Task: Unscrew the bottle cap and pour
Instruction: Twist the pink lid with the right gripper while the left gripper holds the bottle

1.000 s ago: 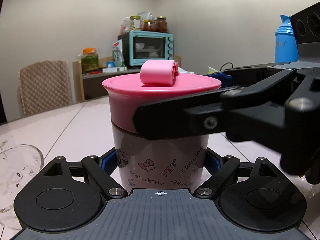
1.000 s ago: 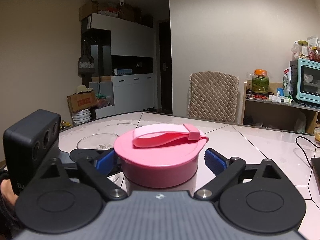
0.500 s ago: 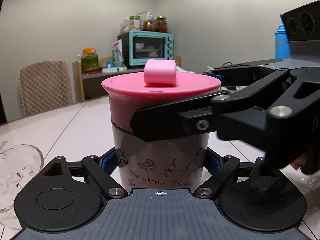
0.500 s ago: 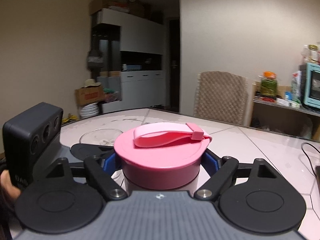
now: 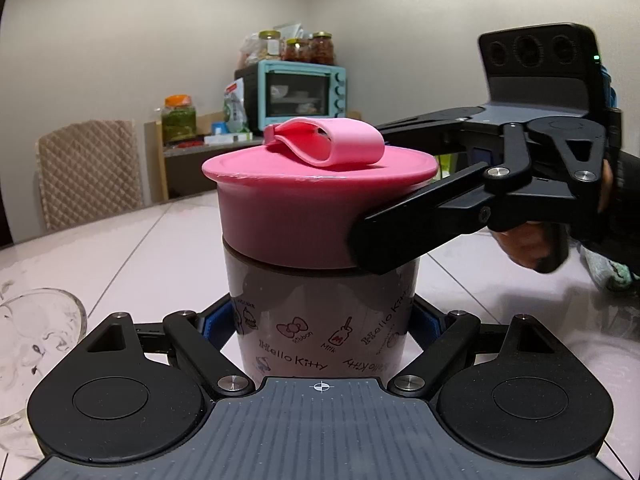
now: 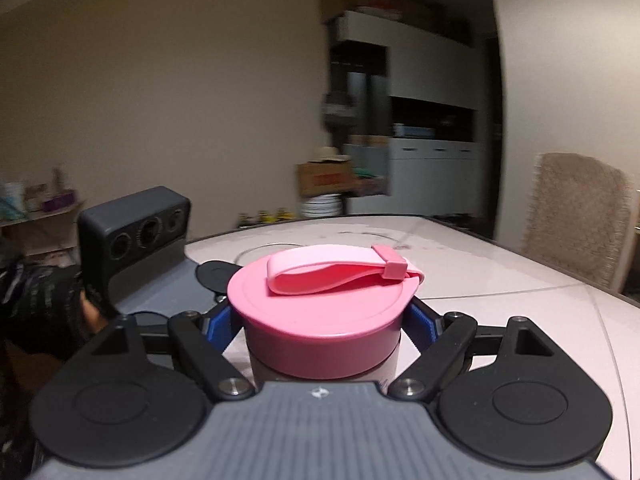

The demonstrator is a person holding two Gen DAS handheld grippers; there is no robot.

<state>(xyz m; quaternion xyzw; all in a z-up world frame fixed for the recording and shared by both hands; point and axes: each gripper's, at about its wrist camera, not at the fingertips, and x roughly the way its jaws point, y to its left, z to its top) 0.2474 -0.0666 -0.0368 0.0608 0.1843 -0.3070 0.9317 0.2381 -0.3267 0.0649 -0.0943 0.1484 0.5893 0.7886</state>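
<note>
A teal toaster oven (image 5: 298,94) topped with jars (image 5: 296,46) — a quilted chair (image 5: 90,172) left of it.

Upright grey Hello Kitty bottle (image 5: 320,320) on white table, pink strap-looped cap (image 5: 316,204) still on

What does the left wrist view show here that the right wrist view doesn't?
Only the left wrist view shows the Hello Kitty bottle body clamped by the left gripper, a teal toaster oven and a glass bowl. Only the right wrist view shows white cabinets. Both show the pink cap gripped by the right gripper, its strap, and the table.
</note>
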